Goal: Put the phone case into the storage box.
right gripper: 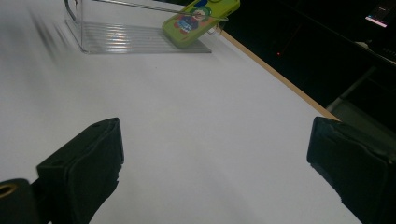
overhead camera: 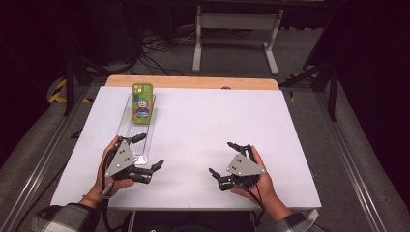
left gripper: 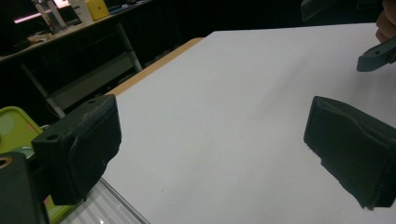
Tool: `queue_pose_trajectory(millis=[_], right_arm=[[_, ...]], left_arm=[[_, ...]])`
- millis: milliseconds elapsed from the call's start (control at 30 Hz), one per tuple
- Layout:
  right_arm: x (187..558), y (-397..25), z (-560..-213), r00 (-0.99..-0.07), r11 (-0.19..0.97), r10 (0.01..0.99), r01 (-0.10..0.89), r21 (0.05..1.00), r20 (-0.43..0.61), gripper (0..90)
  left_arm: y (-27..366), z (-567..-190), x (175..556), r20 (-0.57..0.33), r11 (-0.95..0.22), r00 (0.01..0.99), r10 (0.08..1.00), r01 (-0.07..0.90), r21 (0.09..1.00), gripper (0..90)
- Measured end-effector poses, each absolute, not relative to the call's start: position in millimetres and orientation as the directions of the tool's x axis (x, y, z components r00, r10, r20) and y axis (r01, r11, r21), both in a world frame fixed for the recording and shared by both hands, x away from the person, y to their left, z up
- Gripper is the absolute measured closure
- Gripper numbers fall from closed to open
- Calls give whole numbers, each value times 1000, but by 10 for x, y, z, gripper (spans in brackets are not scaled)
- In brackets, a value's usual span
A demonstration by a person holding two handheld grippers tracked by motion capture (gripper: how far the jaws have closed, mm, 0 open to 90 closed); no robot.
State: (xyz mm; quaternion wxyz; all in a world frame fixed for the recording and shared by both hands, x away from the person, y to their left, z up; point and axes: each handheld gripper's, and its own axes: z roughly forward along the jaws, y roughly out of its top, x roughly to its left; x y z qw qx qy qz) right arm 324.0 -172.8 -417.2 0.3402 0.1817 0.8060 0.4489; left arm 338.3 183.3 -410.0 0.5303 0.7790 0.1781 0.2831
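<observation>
— Nearest the camera, plaid sleeves at the near edge, then two hands on the white table [overhead camera: 193, 125], each wrapped round a gripper.

— Left gripper [overhead camera: 148, 151]?

— Spread wide, nothing between the jaws. Parked near left, just beside the near end of the clear plastic tray [overhead camera: 126, 126], one jaw reaching over its corner. Clear gap of bare table between the black pads [left gripper: 81, 144] in the left gripper view.

— And right gripper [overhead camera: 223, 157]?

— Same story: wide open, holding nothing. Near right, well apart from the tray, pointing left toward the other gripper. Just white surface between its pads [right gripper: 86, 163] in the right gripper view.

— Green phone [overhead camera: 142, 103]?

— Far left, at the far end of the tray, back side up, cartoon figure on the green case. Tilted, top end leaning on the tray's far rim. Seen again far off in the right gripper view [right gripper: 198, 21], propped at an angle over the ribbed tray floor [right gripper: 126, 39].

— Contact with either gripper?

— None. Well clear of both.
</observation>
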Motion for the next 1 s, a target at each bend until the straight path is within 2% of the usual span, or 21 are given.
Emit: queue_pose_trajectory(millis=[667, 1000], right_arm=[[3226, -1801, -4166, -700, 519, 608, -6, 855, -374, 45], [3221, -1820, -4189, -705, 522, 605, 0, 853, -370, 45]], left_arm=[[1866, -4274, 3315, 187, -366, 799, 572, 45, 929, 45], [1926, -4417, 3206, 198, -390, 793, 577, 53, 919, 50]])
